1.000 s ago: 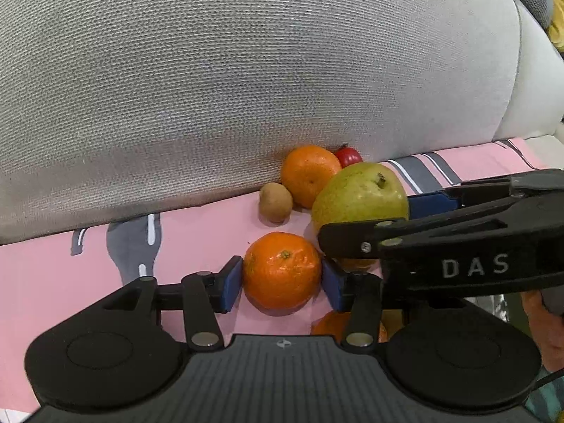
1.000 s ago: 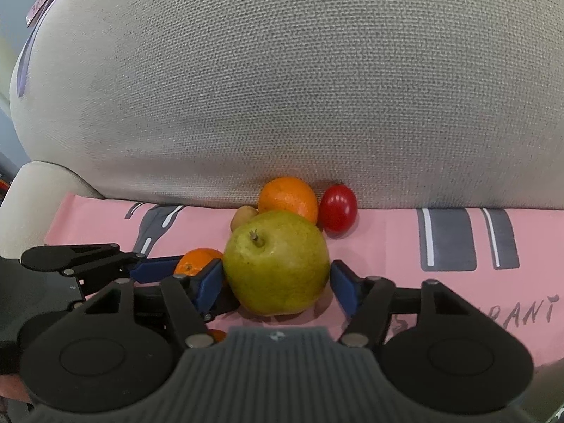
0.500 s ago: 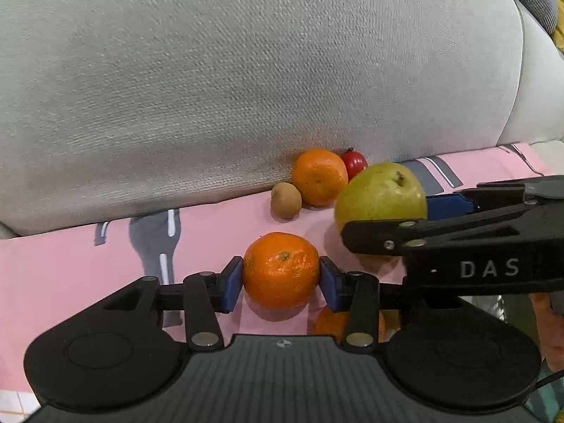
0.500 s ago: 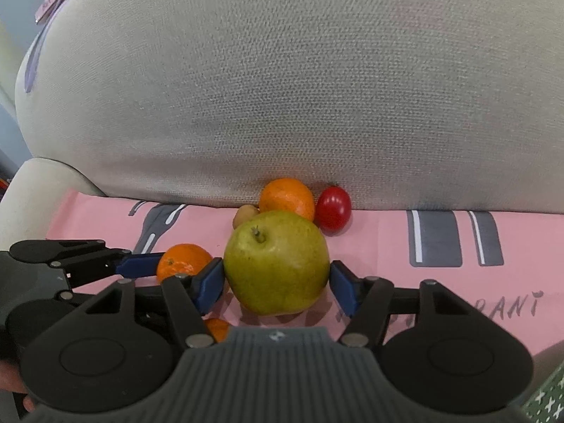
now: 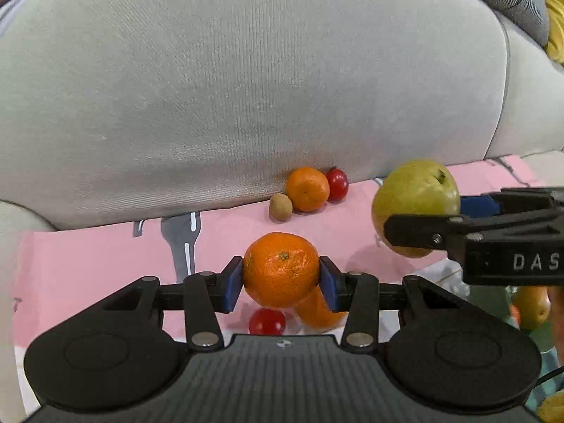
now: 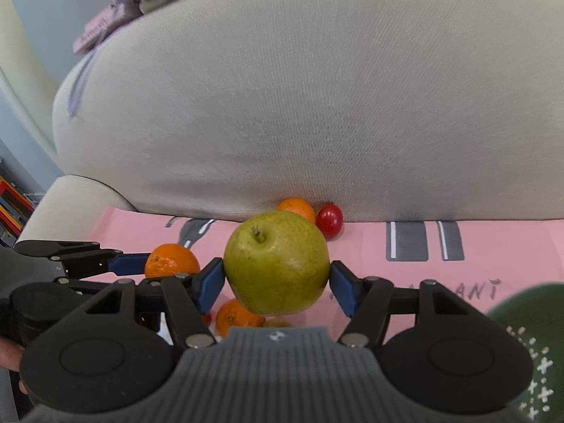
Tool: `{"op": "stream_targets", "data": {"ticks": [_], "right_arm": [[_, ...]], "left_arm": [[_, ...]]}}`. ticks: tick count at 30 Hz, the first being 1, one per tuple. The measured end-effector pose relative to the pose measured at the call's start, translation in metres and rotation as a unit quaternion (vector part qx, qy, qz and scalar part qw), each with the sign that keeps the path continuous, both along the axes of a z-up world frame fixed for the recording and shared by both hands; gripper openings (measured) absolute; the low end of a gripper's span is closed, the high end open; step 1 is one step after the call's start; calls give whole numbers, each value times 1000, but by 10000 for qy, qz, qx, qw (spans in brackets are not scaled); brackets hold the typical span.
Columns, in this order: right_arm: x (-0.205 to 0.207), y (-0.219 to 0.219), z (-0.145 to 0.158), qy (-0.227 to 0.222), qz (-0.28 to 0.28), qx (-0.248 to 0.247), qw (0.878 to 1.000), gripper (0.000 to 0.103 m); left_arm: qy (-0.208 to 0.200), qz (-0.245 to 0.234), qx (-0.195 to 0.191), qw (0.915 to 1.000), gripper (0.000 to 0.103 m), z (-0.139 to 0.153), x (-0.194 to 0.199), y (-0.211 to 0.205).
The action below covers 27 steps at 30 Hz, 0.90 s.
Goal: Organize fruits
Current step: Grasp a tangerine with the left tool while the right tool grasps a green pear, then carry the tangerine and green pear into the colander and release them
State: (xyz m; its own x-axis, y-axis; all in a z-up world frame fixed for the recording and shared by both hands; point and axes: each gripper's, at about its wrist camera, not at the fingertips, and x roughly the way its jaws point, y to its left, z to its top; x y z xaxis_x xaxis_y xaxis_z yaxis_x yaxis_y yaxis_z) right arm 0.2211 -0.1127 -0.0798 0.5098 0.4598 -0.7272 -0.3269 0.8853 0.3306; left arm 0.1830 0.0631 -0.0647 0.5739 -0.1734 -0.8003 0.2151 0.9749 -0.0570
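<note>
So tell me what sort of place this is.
Most likely a living room at home: fruit lies on a pink cloth spread over a sofa seat, against a big grey back cushion, with a padded armrest at the side.

Right gripper [image 6: 277, 276] clamps green pear [image 6: 276, 262] at frame center, blue pads on both sides. Left gripper [image 6: 151, 264] at left holds orange [image 6: 171, 265]. Red tomato [image 6: 329, 221] against grey cushion [image 6: 317, 105].
</note>
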Motion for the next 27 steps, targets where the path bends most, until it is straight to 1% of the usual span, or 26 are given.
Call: {"op": "stream_targets", "data": {"ticks": [5,7,10,14,18,22,27], "right_arm": [[-27,-18,17,-208,89,49,9997,62],[-38,-27,22,-249,79,81,9996,62],[-52,-44,29,-281,29,122,9995,62],[-71,-66,35,-417,-21,-2,9991,62],[-87,-87,35,-457,-98,-101,9989,62],[-96,-108,32,-419,-229,-146,9988,62],[-105,-131,28,-404,-393,-199,9982,62]], "left_arm": [[-148,144,-198,9996,51,21,-23,-7],[-181,200,-287,9992,51,25,-28,-12],[-245,196,-408,9987,51,33,-40,-23],[-287,151,-515,9981,51,41,-54,-42],[-263,8,-615,9978,51,42,-64,-63],[-253,-229,-575,9978,51,40,-72,-89],[-228,-453,-592,9970,51,38,-78,-111]]}}
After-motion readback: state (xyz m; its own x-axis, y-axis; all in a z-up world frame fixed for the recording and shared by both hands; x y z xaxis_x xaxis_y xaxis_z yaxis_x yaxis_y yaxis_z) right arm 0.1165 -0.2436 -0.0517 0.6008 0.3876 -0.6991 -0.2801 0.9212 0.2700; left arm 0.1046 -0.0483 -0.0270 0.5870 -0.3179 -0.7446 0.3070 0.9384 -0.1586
